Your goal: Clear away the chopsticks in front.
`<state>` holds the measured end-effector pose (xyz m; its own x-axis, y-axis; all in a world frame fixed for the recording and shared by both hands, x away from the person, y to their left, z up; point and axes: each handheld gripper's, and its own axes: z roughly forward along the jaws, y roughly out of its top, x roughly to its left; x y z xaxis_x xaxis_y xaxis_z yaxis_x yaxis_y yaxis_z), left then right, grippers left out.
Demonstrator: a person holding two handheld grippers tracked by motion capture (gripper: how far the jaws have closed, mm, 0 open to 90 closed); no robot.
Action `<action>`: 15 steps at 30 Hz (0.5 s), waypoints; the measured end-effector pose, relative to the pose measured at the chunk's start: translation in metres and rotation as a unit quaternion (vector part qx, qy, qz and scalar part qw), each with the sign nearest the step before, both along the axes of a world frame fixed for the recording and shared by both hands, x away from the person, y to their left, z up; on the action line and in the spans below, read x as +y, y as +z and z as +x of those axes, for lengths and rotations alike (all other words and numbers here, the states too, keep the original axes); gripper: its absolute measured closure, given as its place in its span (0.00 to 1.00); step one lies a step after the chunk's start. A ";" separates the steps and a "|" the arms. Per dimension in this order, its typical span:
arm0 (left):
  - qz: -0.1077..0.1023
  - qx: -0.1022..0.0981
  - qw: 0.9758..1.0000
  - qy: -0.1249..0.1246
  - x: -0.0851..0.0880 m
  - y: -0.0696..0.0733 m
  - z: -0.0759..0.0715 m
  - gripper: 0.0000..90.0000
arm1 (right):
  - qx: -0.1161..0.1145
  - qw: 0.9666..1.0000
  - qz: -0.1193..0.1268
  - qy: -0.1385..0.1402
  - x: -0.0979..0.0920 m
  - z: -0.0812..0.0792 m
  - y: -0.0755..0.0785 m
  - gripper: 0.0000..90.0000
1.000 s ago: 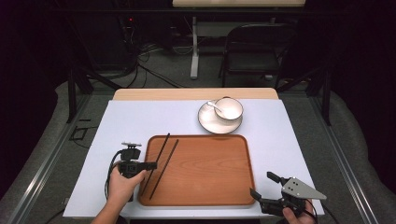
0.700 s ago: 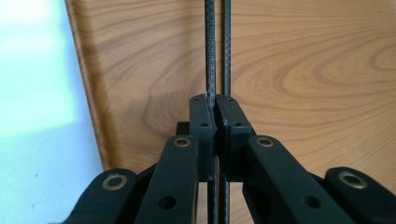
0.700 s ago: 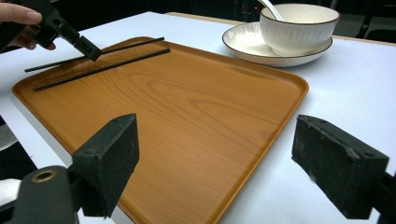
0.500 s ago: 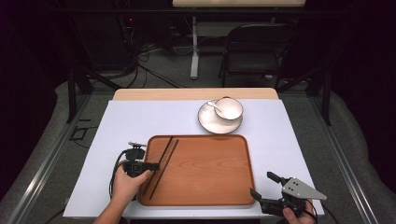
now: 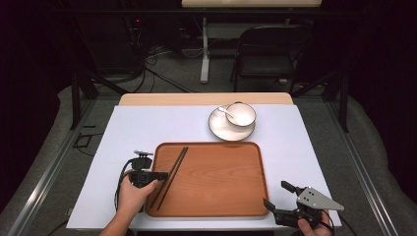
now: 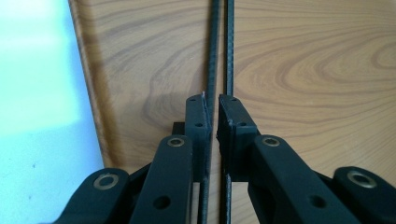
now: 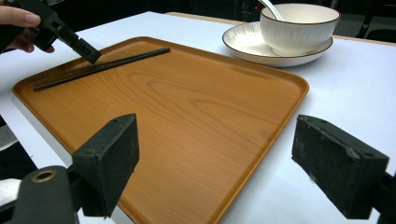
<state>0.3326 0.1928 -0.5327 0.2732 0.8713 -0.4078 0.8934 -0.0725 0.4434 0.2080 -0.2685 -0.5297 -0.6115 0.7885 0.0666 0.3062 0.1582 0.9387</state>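
Your right gripper [image 7: 219,172] waits wide open at the tray's [image 5: 221,196] near corner. Your left gripper [image 6: 213,116] has just been opening, barely parted above the chopsticks [image 5: 169,177] lying along the tray's left edge; lifting crookedly could nudge them apart.

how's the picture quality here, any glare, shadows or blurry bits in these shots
High view: dark room around a brightly lit white table, image slightly soft. Left gripper view: table blown out to glare, the left gripper casts a soft shadow on the tray. Right gripper view: the near pads are blurred, the bowl sharp.
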 end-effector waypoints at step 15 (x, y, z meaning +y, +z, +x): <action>-0.031 -0.070 0.997 0.005 0.017 0.012 -0.017 0.67 | 0.000 1.000 0.000 -0.004 0.000 0.000 0.000 0.16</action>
<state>0.3157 0.2096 -0.5209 0.3220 0.8487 -0.4196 0.8231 -0.0319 0.5670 0.2077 -0.2683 -0.5297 -0.6053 0.7933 0.0656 0.3070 0.1567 0.9387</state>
